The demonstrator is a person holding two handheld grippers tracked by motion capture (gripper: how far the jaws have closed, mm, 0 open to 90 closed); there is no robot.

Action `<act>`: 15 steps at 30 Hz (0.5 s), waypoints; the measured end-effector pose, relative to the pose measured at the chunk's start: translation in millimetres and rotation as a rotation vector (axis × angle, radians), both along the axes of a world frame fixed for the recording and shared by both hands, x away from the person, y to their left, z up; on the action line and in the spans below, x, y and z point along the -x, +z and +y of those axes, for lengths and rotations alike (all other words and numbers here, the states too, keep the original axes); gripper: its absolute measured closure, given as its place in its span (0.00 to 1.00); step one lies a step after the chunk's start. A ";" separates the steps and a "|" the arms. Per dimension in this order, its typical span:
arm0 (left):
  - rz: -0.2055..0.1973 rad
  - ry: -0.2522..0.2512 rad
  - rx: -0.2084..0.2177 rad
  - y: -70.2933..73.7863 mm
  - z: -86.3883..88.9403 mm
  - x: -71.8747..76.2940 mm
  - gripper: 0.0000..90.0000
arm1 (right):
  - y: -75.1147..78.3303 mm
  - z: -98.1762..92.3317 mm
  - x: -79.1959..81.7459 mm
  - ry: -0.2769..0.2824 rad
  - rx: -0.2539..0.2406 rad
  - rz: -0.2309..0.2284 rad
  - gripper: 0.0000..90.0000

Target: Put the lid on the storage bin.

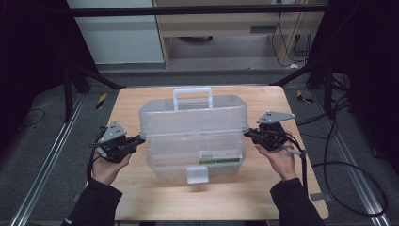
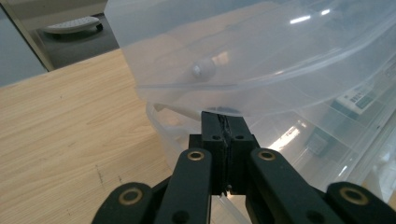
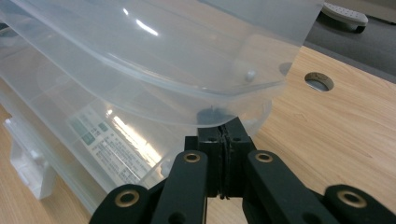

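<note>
A clear plastic storage box (image 1: 195, 157) stands in the middle of the wooden table. Its lid (image 1: 193, 115), with a white handle (image 1: 192, 96), sits ajar above the base. The white latch (image 1: 196, 174) hangs at the front. My left gripper (image 1: 142, 137) is at the lid's left end, with its jaws shut on the lid's thin rim (image 2: 187, 87). My right gripper (image 1: 246, 133) is pinched on the rim at the right end in the same way (image 3: 223, 122). A printed label (image 3: 109, 144) lies inside the base.
The box takes up the middle of the wooden table (image 1: 141, 197). A cable hole (image 3: 319, 80) is set in the tabletop beyond the box's right end. Cables lie on the floor at the right (image 1: 348, 165). Dark frame legs stand at the far corners.
</note>
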State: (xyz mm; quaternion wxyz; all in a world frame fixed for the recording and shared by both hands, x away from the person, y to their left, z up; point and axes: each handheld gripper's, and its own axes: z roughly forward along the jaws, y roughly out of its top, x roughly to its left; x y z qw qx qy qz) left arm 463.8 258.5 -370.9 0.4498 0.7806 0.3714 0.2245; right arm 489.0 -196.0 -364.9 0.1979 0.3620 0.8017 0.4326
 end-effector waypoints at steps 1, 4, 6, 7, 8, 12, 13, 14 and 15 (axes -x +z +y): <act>0.003 0.001 0.001 -0.7 -0.1 0.3 0.99 | -0.7 -1.0 1.3 -0.003 0.003 -0.004 0.98; 0.008 -0.001 -0.006 -3.9 1.1 1.3 0.98 | -2.3 -2.4 4.7 -0.007 0.017 -0.009 0.99; 0.007 -0.004 -0.007 -6.2 2.6 4.0 0.98 | -3.9 -2.6 6.4 -0.016 0.030 -0.015 0.99; 0.006 -0.002 -0.013 -7.0 2.7 5.7 0.98 | -5.0 -2.4 6.9 -0.014 0.028 -0.007 0.99; 0.004 0.003 -0.016 -8.0 2.7 7.4 0.98 | -6.1 -2.1 7.4 -0.013 0.037 -0.009 0.99; 0.014 -0.002 -0.022 -12.1 4.1 11.4 0.98 | -10.1 -2.7 11.5 -0.012 0.063 -0.003 0.98; 0.016 -0.005 -0.027 -13.3 4.4 11.6 0.98 | -10.8 -3.8 12.9 -0.013 0.070 -0.005 0.98; 0.018 -0.010 -0.029 -14.8 4.2 11.5 0.98 | -11.5 -5.3 13.8 -0.010 0.073 -0.003 0.98; 0.017 -0.012 -0.036 -16.1 4.2 11.5 0.97 | -12.3 -6.3 14.9 -0.014 0.072 -0.001 0.98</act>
